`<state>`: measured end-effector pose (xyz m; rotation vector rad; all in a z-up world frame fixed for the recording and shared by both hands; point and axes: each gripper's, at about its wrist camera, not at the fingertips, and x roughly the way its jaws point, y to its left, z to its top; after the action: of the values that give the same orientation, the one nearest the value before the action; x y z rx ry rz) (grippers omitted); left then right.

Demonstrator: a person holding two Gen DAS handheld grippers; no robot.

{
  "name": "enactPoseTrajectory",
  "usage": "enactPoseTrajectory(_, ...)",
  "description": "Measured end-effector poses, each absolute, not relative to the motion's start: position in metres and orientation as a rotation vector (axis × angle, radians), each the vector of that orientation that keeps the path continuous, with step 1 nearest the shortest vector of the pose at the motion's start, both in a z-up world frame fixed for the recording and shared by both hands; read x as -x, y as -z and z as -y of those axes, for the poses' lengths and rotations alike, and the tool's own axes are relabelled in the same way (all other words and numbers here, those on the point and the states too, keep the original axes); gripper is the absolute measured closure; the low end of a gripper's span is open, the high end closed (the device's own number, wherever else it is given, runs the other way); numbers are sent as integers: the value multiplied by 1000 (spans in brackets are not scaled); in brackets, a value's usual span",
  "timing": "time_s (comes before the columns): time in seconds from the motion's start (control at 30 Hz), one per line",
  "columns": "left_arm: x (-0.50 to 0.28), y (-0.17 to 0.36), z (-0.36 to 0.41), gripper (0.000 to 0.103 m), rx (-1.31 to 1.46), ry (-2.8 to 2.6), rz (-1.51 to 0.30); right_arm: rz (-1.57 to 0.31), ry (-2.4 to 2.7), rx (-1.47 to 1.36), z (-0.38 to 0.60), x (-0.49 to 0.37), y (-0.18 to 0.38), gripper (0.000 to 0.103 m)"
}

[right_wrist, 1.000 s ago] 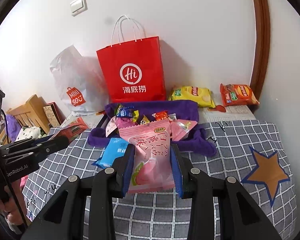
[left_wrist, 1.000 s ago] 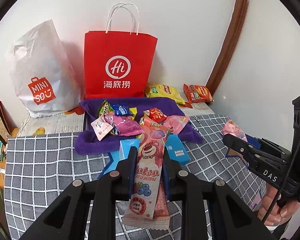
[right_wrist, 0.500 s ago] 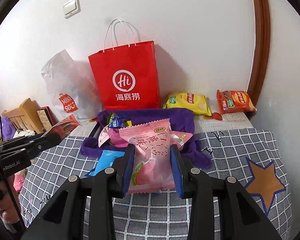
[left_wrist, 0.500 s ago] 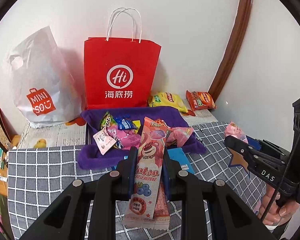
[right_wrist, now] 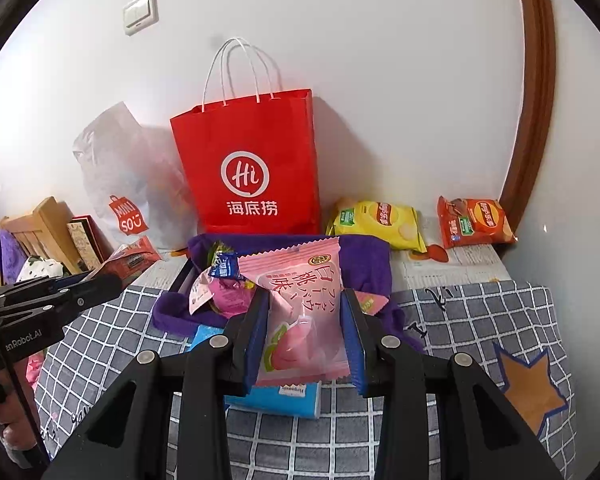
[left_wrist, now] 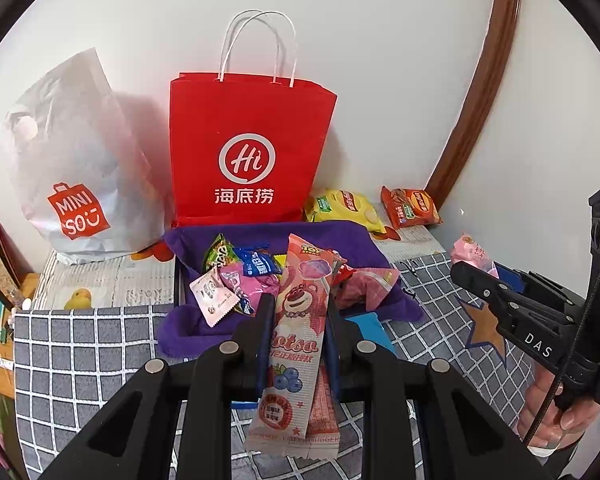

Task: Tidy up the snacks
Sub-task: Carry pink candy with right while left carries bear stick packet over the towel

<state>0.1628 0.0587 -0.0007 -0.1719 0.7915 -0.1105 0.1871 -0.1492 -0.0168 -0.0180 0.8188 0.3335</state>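
The left tongs are clamped on a long, flat, glossy Lotso snack stick printed with a pink bear and blueberries; its crimped lower end hangs below the black fingers at the lower centre of the left wrist view, with a second thin red wrapper just behind it. The right tongs are clamped on a puffy pink peach snack packet with a zigzag top edge, lower centre of the right wrist view.

Behind both, mid-frame, a soft purple cloth tray holds a heap of small shiny wrappers: a blue one, a green one and a white sachet. A flat blue packet lies on the grey checked tablecloth under the right tongs. A stiff red paper bag with white cord handles stands upright against the wall, upper centre, a crumpled white Miniso plastic bag to its left. A yellow crisp bag and an orange crisp bag lie at right, near the curved brown wooden frame. A brown star patch marks the cloth at lower right.
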Motion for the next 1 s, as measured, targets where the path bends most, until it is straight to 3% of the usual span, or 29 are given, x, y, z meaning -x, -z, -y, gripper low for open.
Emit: enactPoseTrajectory(1.0, -214, 4, -81, 82, 176, 73, -795, -849, -373, 65, 122, -254, 31, 68)
